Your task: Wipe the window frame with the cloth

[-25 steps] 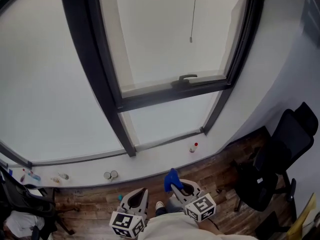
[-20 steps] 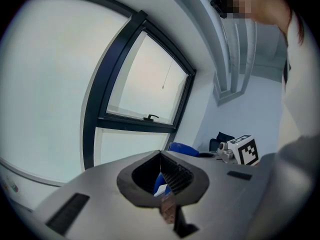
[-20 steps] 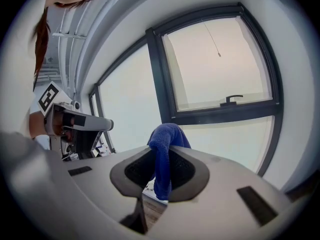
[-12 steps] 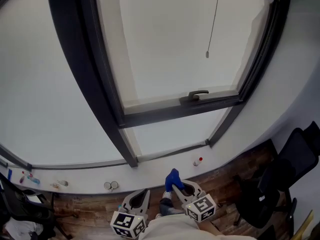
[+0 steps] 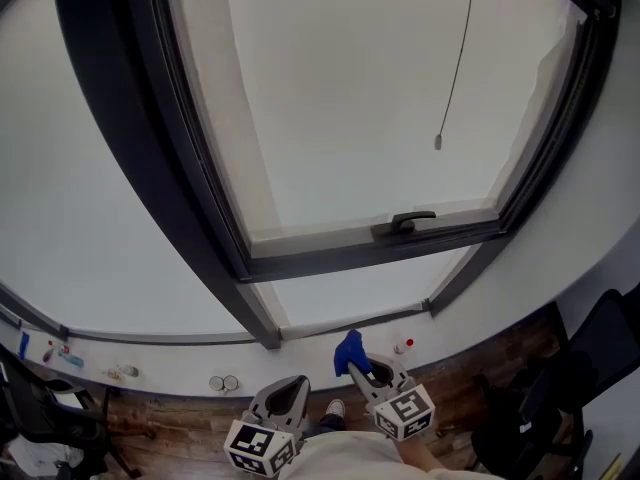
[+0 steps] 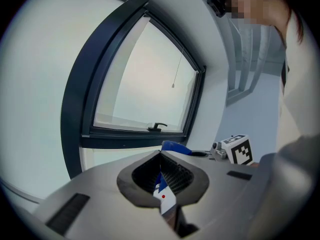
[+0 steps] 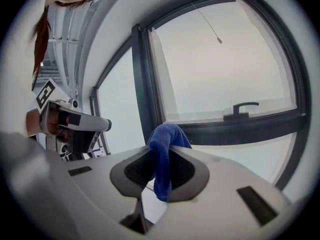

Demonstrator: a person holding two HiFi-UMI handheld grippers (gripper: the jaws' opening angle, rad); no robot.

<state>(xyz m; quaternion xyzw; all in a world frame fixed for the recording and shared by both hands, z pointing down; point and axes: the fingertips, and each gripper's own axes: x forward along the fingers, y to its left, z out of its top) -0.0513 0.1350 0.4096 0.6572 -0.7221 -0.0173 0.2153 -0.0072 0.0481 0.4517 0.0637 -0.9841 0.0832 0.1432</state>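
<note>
**Blue cloth pinched in the right claw, short of a dark window frame**

The cloth (image 5: 349,352) is deep blue with a nubbly weave, bunched into a thick fold. The right claw (image 7: 160,173) is clamped on it, so a rounded lump of cloth stands above the jaws and a shorter tail hangs down between them. It sits low in front of the window, apart from the frame and touching none of it. The window frame (image 5: 200,203) is dark, nearly black. It has a broad upright post on the left, a narrower post on the right, and a cross rail between them that carries a dark handle (image 5: 405,222). Pale panes fill the frame above and below that rail.
</note>
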